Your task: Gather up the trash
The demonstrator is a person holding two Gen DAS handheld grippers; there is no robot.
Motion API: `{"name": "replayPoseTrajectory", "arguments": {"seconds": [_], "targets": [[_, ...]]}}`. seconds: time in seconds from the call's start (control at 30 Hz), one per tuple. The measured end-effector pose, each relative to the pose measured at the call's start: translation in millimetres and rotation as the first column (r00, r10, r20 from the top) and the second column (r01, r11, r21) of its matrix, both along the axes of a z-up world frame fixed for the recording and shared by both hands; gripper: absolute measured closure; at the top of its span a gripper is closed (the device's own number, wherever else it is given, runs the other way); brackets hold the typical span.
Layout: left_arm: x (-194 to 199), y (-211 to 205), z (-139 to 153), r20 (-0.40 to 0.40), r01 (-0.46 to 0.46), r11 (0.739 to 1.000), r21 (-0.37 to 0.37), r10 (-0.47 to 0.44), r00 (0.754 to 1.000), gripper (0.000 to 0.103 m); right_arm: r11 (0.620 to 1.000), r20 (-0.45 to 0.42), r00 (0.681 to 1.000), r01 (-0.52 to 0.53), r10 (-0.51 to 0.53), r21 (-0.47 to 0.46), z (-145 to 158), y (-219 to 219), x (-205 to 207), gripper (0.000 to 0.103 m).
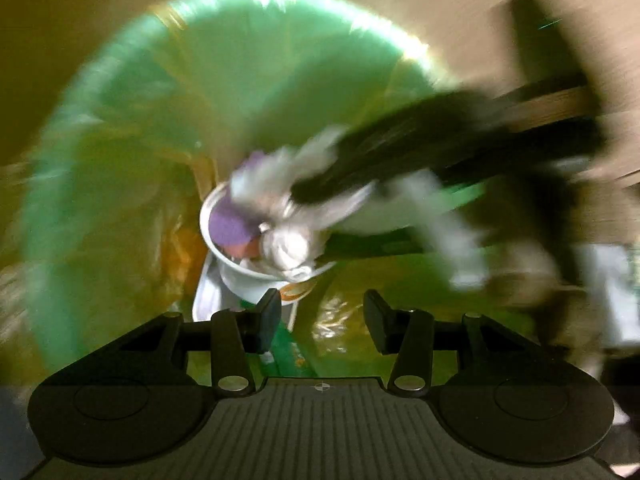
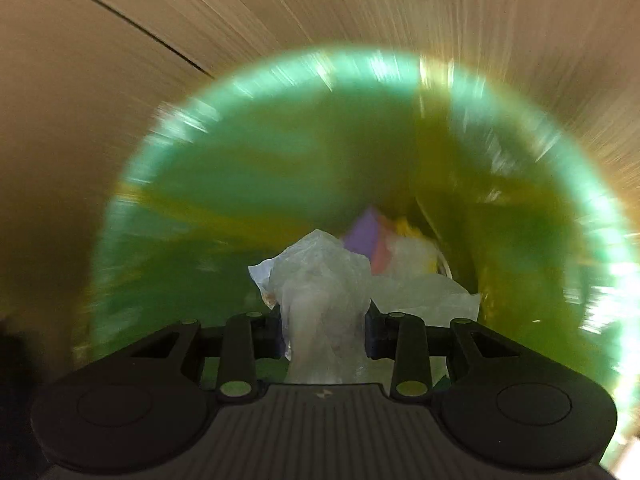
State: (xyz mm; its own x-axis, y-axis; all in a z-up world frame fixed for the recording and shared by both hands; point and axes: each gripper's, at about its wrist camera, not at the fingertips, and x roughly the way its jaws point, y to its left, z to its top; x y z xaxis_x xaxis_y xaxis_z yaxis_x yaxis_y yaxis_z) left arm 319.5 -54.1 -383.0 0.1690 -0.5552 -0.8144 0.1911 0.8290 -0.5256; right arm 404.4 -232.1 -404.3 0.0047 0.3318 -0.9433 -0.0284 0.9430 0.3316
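Over one green bag [image 2: 240, 184], right tool [image 2: 325, 324] gripping one plastic wad [image 2: 320, 280]

Translucent green bin liner [image 2: 240, 184], whitish clear plastic wad [image 2: 320, 292], purple scrap [image 2: 362, 236]

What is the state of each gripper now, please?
Left gripper: open, holding nothing.
Right gripper: closed on a crumpled plastic bag, above the green bin bag.
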Motion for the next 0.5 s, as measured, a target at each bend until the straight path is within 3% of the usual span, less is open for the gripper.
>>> {"name": "replayPoseTrajectory", "arguments": {"seconds": [0.07,0.17,0.27,0.4,0.5], "targets": [[-4,8,15,0.04,-0.015,1.0,-0.025,0.016,0.999,0.053,0.999,-0.035,0.999,0.012,-0.013,-0.044,-21,5,-2,0.069],[-9,17,33,0.088,-0.038,0.998,-0.059,0.043,0.995,0.053,0.998,-0.084,0.995,0.046,-0.049,-0.038,-40,8,-7,0.066],[-11,19,48,0.14,-0.058,0.997,-0.055,0.066,0.988,0.053,0.998,-0.058,0.997,0.051,-0.053,-0.032,-42,10,-13,0.066],[-25,30,68,0.206,-0.07,0.997,-0.022,0.073,0.976,0.053,0.998,0.001,0.998,0.057,-0.057,-0.04,-12,3,-33,0.056],[-46,41,86,0.258,-0.086,0.996,-0.003,0.084,0.963,0.053,0.994,0.101,0.99,0.101,-0.097,-0.036,26,-12,-51,0.043]]}}
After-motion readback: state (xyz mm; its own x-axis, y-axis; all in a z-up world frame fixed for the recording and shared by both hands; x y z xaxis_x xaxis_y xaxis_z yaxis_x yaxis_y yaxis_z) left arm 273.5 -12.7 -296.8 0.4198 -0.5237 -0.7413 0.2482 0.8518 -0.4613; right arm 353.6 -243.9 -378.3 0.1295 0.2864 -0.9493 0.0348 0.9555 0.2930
